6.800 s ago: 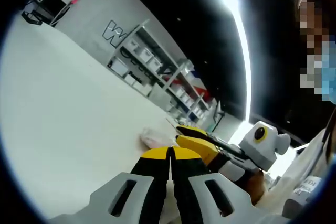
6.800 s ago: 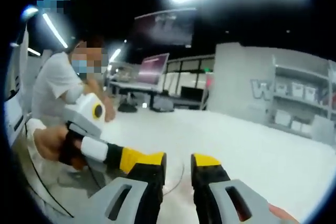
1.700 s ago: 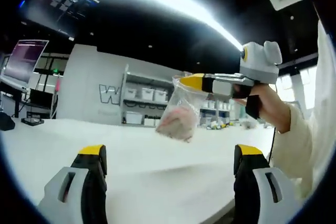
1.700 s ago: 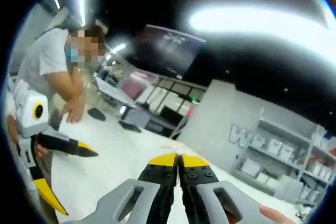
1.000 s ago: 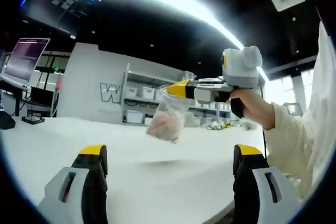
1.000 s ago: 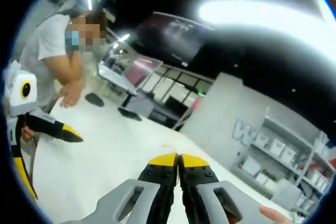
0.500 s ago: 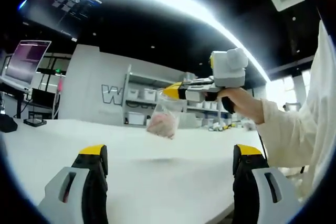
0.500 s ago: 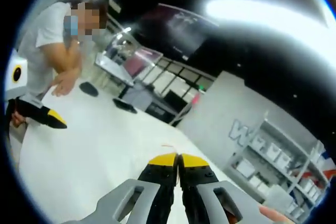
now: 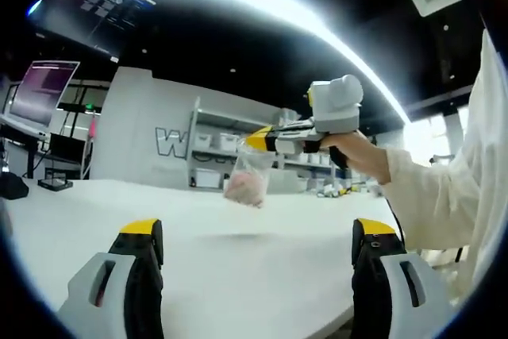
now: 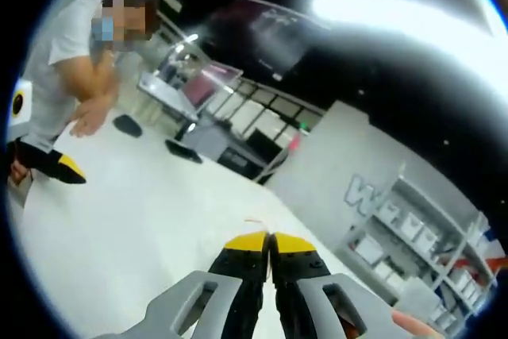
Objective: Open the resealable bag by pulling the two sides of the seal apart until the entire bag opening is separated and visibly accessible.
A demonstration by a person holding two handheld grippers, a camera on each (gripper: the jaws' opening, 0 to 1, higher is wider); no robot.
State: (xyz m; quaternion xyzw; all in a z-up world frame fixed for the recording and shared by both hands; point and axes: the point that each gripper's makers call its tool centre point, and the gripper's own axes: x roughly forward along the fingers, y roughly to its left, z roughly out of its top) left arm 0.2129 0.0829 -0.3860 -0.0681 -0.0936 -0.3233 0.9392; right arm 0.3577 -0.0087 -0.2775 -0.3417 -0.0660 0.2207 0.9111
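Right gripper (image 9: 255, 140): jaws closed on the top edge of the resealable bag (image 9: 248, 179), which hangs in the air above the white tabletop (image 9: 238, 260) with something pinkish inside. Left gripper (image 9: 255, 232): jaws spread wide, holding nothing, well apart from the bag. Whether the seal is parted at all cannot be told. Judgement: opening likely not begun; the left jaws have yet to take the opposite lip and pull.
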